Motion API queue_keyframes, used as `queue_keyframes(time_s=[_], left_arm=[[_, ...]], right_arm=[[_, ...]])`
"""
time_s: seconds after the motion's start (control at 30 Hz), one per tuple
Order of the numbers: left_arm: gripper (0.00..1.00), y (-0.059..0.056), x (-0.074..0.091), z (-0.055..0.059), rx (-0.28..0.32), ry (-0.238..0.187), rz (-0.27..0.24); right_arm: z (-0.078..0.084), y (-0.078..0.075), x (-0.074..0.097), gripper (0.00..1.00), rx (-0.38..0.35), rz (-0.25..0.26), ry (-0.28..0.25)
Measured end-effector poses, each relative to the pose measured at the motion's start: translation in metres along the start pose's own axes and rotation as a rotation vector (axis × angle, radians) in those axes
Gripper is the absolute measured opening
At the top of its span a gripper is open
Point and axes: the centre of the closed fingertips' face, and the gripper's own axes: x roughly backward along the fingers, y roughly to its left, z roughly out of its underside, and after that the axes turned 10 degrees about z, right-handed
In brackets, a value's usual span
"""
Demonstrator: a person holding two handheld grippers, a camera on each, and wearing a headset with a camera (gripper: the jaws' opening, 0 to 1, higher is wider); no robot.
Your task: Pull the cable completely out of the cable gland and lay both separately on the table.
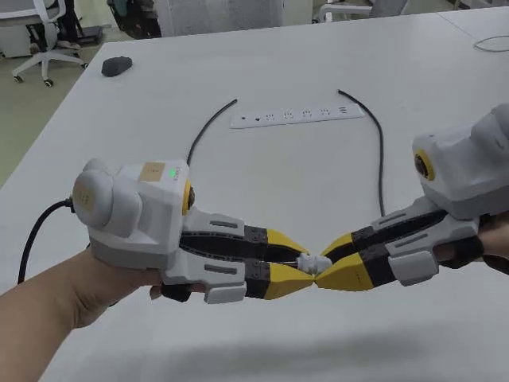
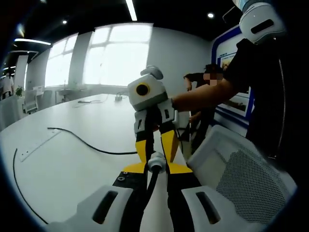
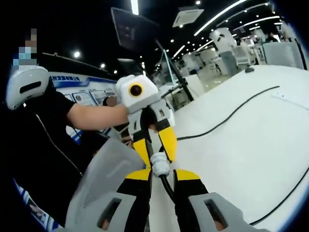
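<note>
Over the table (image 1: 262,175), left tongs (image 1: 308,265) and right tongs (image 1: 323,267) pinch the cable gland (image 1: 314,260); gripper views show its cable (image 2: 151,184).

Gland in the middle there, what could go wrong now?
The tiny gland hangs over the table, pinched between the left hand-held gripper and right hand-held gripper; it might slip and drop. The cable runs through it, so a hard pull might jerk free suddenly and fling it.
</note>
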Motion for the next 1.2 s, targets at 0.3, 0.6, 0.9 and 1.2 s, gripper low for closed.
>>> queue_keyframes(time_s=[0.3, 0.6, 0.9, 1.2], left_arm=[[0.15, 0.002, -0.001, 0.000, -0.038, 0.025, -0.005], [0.15, 0.006, 0.001, 0.002, 0.006, 0.022, -0.017], [0.14, 0.006, 0.002, 0.010, 0.101, 0.025, -0.028], [0.14, 0.003, -0.001, 0.014, 0.128, 0.023, -0.027]], right_arm=[[-0.005, 0.002, 0.001, 0.09, -0.104, -0.045, -0.003], [-0.007, 0.003, -0.001, 0.08, 0.116, 0.059, -0.009], [-0.001, 0.003, -0.004, 0.07, 0.546, 0.225, 0.019], [0.005, 0.000, -0.005, 0.07, 0.698, 0.271, 0.046]])
